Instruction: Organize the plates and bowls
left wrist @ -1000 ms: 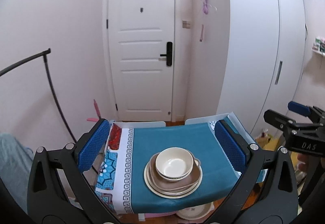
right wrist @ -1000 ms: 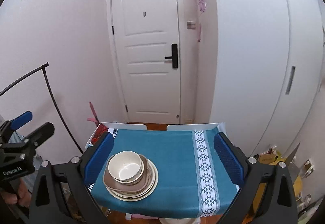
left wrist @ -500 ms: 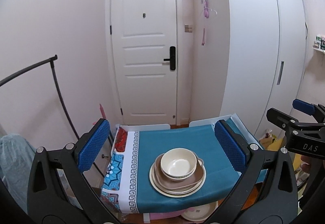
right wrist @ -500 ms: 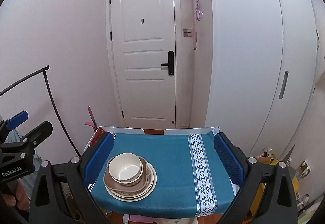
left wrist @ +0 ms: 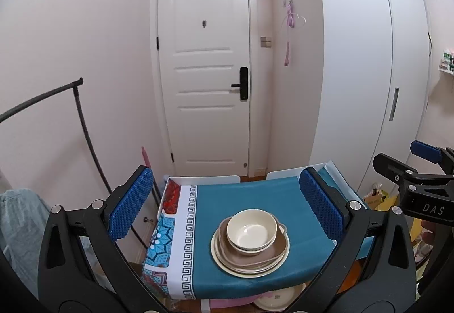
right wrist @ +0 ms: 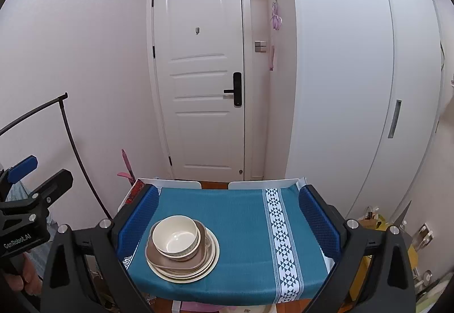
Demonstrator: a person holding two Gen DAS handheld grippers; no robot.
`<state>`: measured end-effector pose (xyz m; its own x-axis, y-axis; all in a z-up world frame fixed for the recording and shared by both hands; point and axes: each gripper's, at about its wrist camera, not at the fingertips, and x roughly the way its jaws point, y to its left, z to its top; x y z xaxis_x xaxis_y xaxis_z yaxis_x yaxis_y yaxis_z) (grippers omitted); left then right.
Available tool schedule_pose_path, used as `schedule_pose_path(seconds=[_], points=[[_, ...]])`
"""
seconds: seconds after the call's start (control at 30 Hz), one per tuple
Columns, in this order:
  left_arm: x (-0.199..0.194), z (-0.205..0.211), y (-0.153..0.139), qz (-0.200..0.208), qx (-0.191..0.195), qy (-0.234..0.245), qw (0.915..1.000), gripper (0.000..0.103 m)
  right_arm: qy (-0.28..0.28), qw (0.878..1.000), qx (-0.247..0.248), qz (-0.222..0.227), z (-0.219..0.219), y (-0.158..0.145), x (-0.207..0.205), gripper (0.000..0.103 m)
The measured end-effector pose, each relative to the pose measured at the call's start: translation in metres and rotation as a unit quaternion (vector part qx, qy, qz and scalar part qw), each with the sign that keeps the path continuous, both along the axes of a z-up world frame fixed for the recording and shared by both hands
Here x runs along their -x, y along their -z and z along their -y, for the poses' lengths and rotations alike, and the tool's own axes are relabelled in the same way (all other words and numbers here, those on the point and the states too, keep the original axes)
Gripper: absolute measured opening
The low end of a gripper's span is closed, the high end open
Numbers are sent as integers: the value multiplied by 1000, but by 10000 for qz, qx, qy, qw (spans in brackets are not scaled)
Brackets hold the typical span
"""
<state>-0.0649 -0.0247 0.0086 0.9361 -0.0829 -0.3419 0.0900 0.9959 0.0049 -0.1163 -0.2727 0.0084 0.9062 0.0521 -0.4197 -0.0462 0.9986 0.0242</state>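
Plates and bowls sit as one pile on the teal patterned tablecloth (left wrist: 255,196), lower centre in the left wrist view and lower left in the right wrist view. A cream round bowl (left wrist: 251,228) tops the pile, resting in a brown squarish dish with small handles (left wrist: 272,254), which lies on a stack of cream round plates (left wrist: 227,262). Another cream plate (left wrist: 273,300) shows below the table edge at the bottom of the frame.

Both tongs are spread wide and hold nothing: the left gripper (left wrist: 227,199) frames the pile between its blue pads, well above it; the right gripper (right wrist: 227,216) hangs with the pile near its left pad.

These pieces look rigid, smooth and probably breakable, so slippery at the glaze. The bowl seems light; pinching its rim wall, one finger inside and one outside, looks the surest hold. Plates would likely need lifting by an overhanging edge.
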Motion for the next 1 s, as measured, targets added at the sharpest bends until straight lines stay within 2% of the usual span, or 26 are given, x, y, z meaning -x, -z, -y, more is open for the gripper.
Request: schedule_pose_path(seconds=[0.27,1.0], points=[[-2,-3,0,1,51,-24,10000,103,35,10000,21,-27,-1,-1,-1,98],[-12,1,-2,61,-102,-193,9997,103,58,10000,-36,-7,-4,3,-13,98]])
